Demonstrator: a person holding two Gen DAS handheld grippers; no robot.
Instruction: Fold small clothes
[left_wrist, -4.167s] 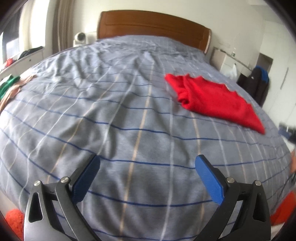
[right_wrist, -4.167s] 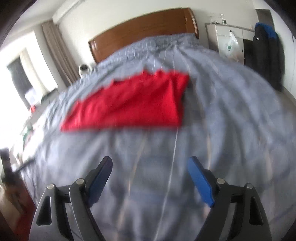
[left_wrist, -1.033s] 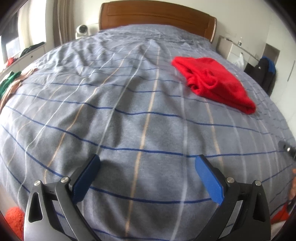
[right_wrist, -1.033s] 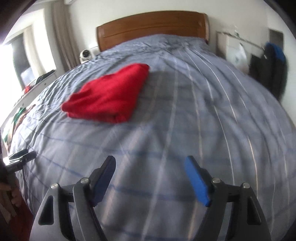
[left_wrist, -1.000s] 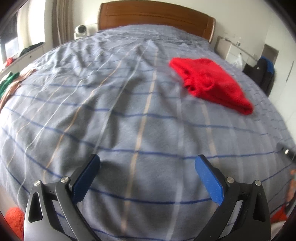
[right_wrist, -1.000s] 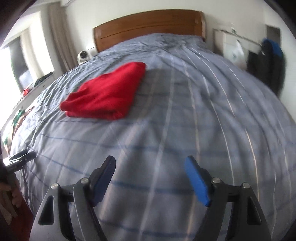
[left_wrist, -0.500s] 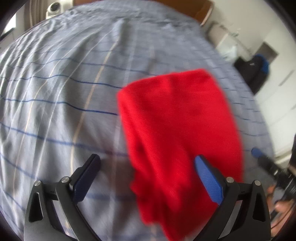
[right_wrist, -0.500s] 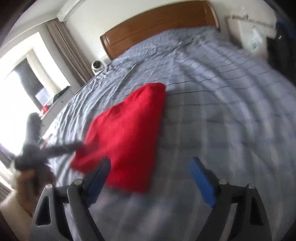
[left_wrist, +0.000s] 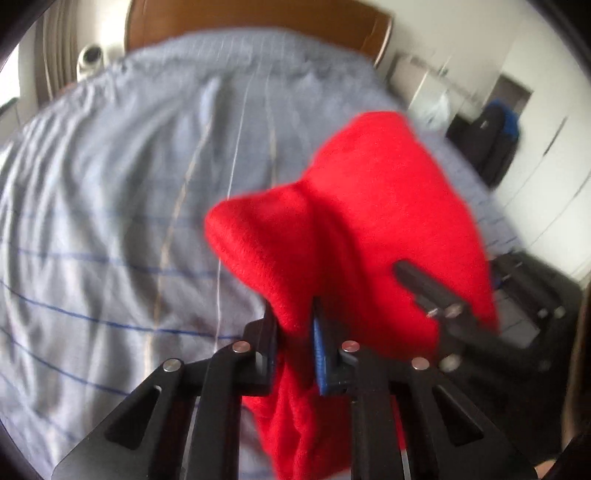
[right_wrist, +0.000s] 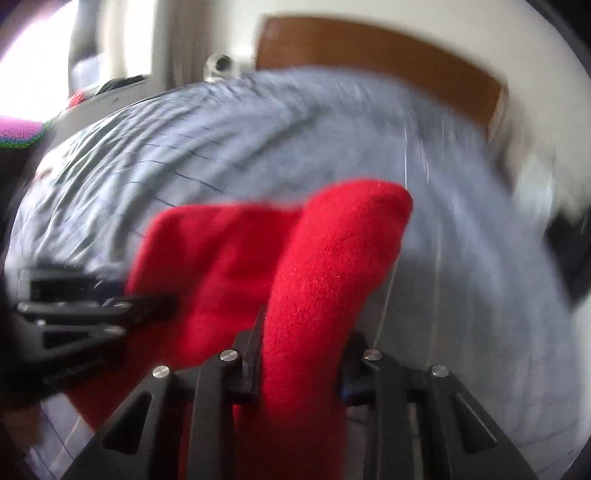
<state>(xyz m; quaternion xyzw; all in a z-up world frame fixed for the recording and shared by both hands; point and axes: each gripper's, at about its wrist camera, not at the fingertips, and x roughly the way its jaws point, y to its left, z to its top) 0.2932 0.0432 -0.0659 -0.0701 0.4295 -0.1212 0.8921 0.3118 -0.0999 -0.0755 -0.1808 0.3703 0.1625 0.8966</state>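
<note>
A folded red knit garment (left_wrist: 369, 229) is held up over the grey striped bed (left_wrist: 110, 184). My left gripper (left_wrist: 295, 343) is shut on its near left edge, and red cloth hangs below the jaws. My right gripper (right_wrist: 299, 354) is shut on the garment (right_wrist: 325, 266) at its other near edge. The right gripper also shows in the left wrist view (left_wrist: 436, 299), against the garment's right side. The left gripper shows in the right wrist view (right_wrist: 122, 306), at the garment's left side. Both views are blurred.
A wooden headboard (left_wrist: 258, 18) stands at the far end of the bed. A white cabinet (left_wrist: 424, 88) and a dark bag (left_wrist: 487, 136) stand at the right. A small white camera (left_wrist: 90, 59) sits by the curtain at the far left.
Both grippers have moved in onto the red garment and shut on its near edge. The garment has come up off the bed.
</note>
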